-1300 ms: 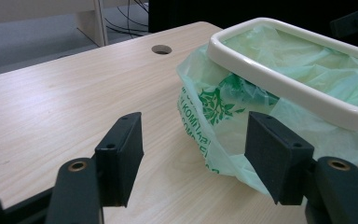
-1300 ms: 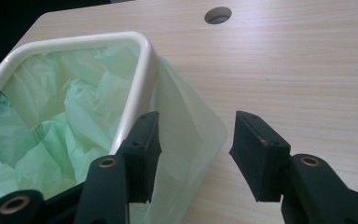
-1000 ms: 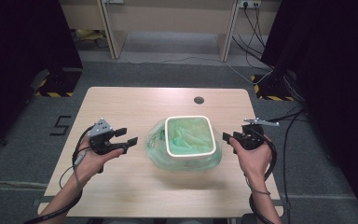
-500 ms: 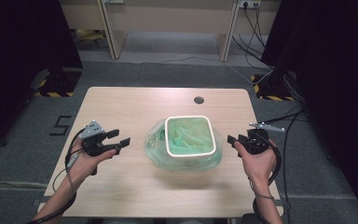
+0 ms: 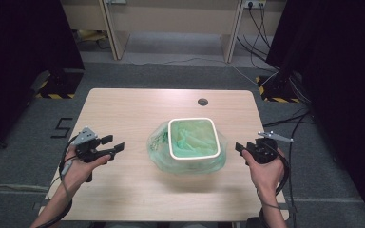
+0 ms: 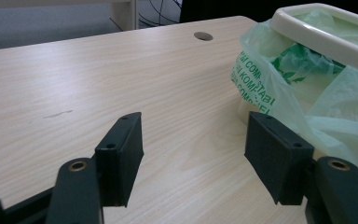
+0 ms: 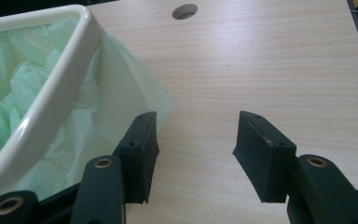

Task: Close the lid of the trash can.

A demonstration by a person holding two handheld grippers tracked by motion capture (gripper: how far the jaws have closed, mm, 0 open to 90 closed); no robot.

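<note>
A small cream bin stood near the middle of the counter, lined with a thin green bag whose loose plastic spilled over the rim and bunched around the outside walls. The left gripper hovered well to the bin's left and the right gripper just off its right side, each pointing inward at it. Both sets of jaws stood apart with nothing between them; in the left gripper view only bare wood lay between the pads, with the printed side of the bag off to one edge, and in the right gripper view the bin's rim sat just beside one jaw.

The work in hand looked like dressing or removing the liner, and neither gripper had a hold on it yet. To do this well, each side probably needed to close on a fold of the overhanging film rather than on the hard rim, since a pinch of the thin plastic alone would let it be pulled free or drawn tight. The bin seemed light, so an uneven tug from one side could slide or tip it; working both sides together would likely keep it put. The film also looked easy to tear, which argued for a slow, shallow bite.
</note>
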